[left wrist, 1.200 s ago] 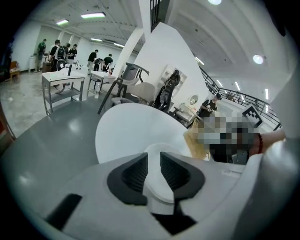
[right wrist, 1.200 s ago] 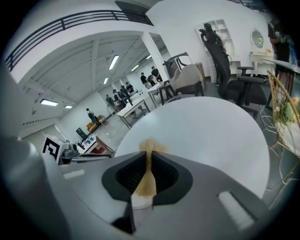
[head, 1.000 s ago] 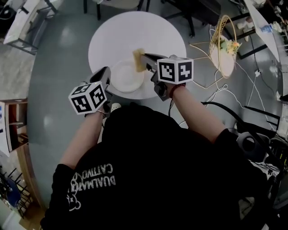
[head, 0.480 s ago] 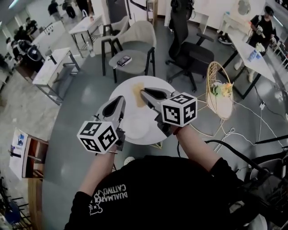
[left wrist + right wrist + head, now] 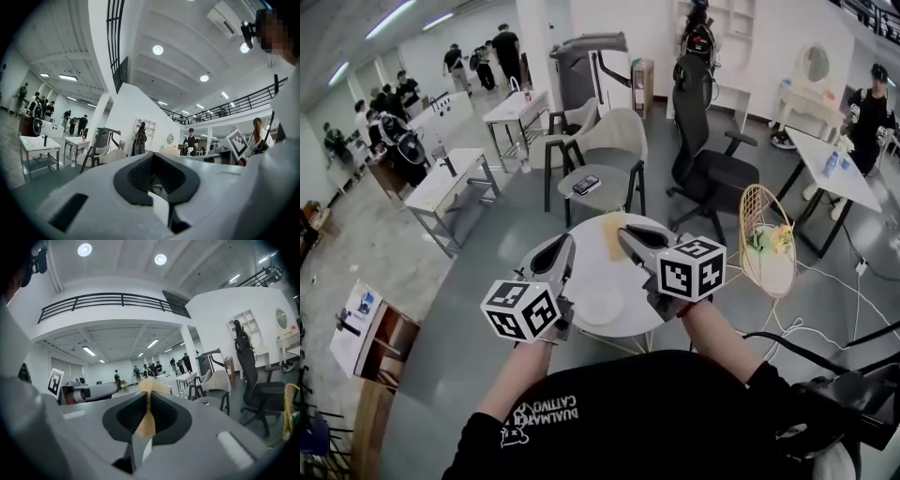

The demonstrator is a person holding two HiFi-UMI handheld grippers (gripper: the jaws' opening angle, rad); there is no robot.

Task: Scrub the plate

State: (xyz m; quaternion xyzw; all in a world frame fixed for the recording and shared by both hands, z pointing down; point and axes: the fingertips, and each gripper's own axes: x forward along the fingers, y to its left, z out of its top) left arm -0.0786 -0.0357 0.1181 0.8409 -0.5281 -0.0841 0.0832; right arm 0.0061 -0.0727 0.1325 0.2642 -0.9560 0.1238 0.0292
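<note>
A white plate [image 5: 602,307] lies on the round white table [image 5: 589,267], below and between my two grippers. My left gripper [image 5: 565,242] is held high above the table's left part, level, its jaws shut with nothing in them. In the left gripper view the left gripper [image 5: 153,157] points out into the room. My right gripper [image 5: 622,232] hovers over the table's right part, shut on a yellow sponge [image 5: 613,234]. In the right gripper view the sponge [image 5: 149,389] sticks out past the tips of the right gripper [image 5: 148,394]. Neither gripper touches the plate.
A grey chair with a phone on its seat [image 5: 586,185] stands just beyond the table, and a black office chair [image 5: 708,169] is at the back right. A wicker basket with flowers [image 5: 766,242] stands to the right. Cables [image 5: 825,281] lie on the floor. Desks and people are at the far left.
Both grippers have risen well above the plate and table and now point level. The sponge stays in the right gripper. The head view has tilted up, so more of the room shows.
</note>
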